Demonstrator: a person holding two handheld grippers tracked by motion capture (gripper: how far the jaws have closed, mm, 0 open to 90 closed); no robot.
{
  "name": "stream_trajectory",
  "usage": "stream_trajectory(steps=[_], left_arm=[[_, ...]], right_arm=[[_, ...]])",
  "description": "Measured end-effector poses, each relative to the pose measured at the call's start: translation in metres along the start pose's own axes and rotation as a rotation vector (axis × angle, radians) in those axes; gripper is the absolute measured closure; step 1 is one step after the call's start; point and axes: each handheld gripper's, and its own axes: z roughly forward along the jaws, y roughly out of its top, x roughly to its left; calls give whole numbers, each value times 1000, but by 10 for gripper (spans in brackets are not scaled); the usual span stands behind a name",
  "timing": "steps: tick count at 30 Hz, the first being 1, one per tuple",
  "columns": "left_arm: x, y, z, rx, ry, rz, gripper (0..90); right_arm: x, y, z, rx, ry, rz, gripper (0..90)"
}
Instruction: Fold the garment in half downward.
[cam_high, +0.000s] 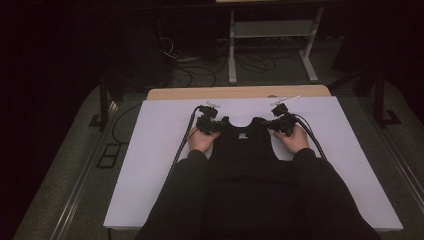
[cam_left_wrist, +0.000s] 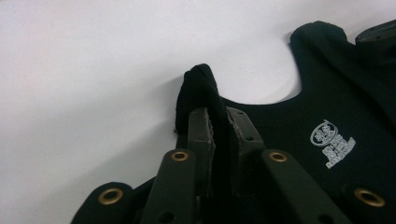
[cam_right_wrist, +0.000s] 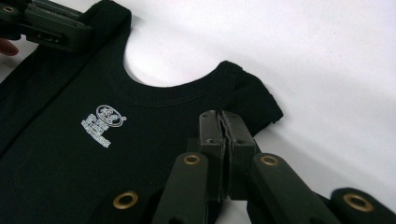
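Note:
A black sleeveless top (cam_high: 243, 145) with a small white logo (cam_left_wrist: 332, 142) lies flat on the white table cover (cam_high: 150, 165), neckline pointing away from the person. My left gripper (cam_left_wrist: 219, 126) is shut on the top's left shoulder strap (cam_left_wrist: 201, 84), which stands up in a fold between the pads. My right gripper (cam_right_wrist: 225, 123) is shut on the edge of the other shoulder strap (cam_right_wrist: 254, 100), its pads pressed tight together. From above, the left gripper (cam_high: 210, 125) and right gripper (cam_high: 281, 124) sit at the two shoulders, a hand behind each.
The person's black sleeves (cam_high: 180, 200) cover the near part of the table. A wooden table edge (cam_high: 235, 92) shows beyond the white cover. A white metal stand (cam_high: 272, 30) and loose cables (cam_high: 200, 70) are on the dark floor behind.

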Motion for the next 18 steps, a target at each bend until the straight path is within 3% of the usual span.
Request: stream_trajectory(steps=[10,18], left_arm=[[-3,6,-14,-26,-28,8,810],[-7,11,-29,-26,-38,48,810]], right_arm=[[3,2,-16,-6,21,-21,864],[8,2,-30,-41,25,-40,865]])
